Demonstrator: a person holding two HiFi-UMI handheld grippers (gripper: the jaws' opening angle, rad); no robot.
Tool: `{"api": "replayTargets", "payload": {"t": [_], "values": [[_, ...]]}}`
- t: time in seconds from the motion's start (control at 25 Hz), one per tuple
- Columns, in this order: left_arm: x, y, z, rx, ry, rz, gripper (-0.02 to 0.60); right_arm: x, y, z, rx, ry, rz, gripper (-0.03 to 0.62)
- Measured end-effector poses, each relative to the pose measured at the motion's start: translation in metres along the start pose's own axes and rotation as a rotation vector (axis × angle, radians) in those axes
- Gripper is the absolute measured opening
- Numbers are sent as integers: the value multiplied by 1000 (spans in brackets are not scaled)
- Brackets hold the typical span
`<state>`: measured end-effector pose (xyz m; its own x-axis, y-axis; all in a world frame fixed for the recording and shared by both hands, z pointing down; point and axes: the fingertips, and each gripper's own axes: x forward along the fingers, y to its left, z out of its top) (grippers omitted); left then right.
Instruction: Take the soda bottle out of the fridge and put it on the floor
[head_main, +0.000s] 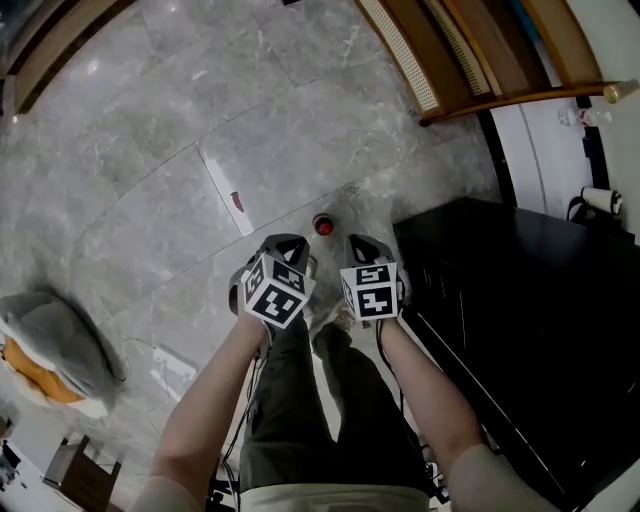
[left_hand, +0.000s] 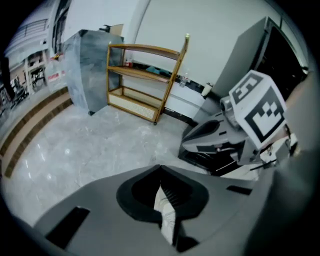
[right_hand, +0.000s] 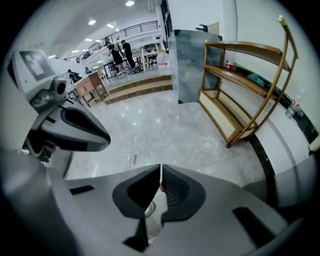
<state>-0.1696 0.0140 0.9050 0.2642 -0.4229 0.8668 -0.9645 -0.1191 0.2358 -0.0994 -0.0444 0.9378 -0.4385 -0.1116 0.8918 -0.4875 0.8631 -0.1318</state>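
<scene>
The soda bottle (head_main: 322, 225), seen from above as a red cap, stands upright on the grey floor just beyond both grippers' tips. My left gripper (head_main: 285, 242) is shut, its jaws meeting at the tips with nothing held (left_hand: 159, 168). My right gripper (head_main: 362, 243) is shut and empty too (right_hand: 160, 167). In the right gripper view, a bit of the bottle's red cap (right_hand: 159, 188) shows through the gap under the jaws. The bottle stands free of both grippers. The black fridge (head_main: 520, 330) is at my right, its top towards me.
A wooden shelf unit (head_main: 470, 60) stands against the wall at the far right, beyond the fridge. A grey cushion on an orange one (head_main: 55, 340) lies at the left. A white strip (head_main: 225, 190) and a white power strip (head_main: 172, 368) lie on the floor.
</scene>
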Motion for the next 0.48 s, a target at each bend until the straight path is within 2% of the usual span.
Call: {"api": "replayTargets", "payload": {"t": [0.12, 0.2, 0.4, 0.48], "values": [[-27, -17, 17, 90, -3, 9, 6, -45, 6, 15, 33, -51, 15, 2], [-48, -28, 32, 125, -18, 7, 6, -74, 8, 25, 38, -82, 12, 2], [-105, -56, 72, 217, -53, 16, 6, -155, 11, 44, -27, -148, -31, 2], [-127, -64, 86, 224, -66, 15, 6, -189, 12, 54, -16, -175, -31, 0]]}}
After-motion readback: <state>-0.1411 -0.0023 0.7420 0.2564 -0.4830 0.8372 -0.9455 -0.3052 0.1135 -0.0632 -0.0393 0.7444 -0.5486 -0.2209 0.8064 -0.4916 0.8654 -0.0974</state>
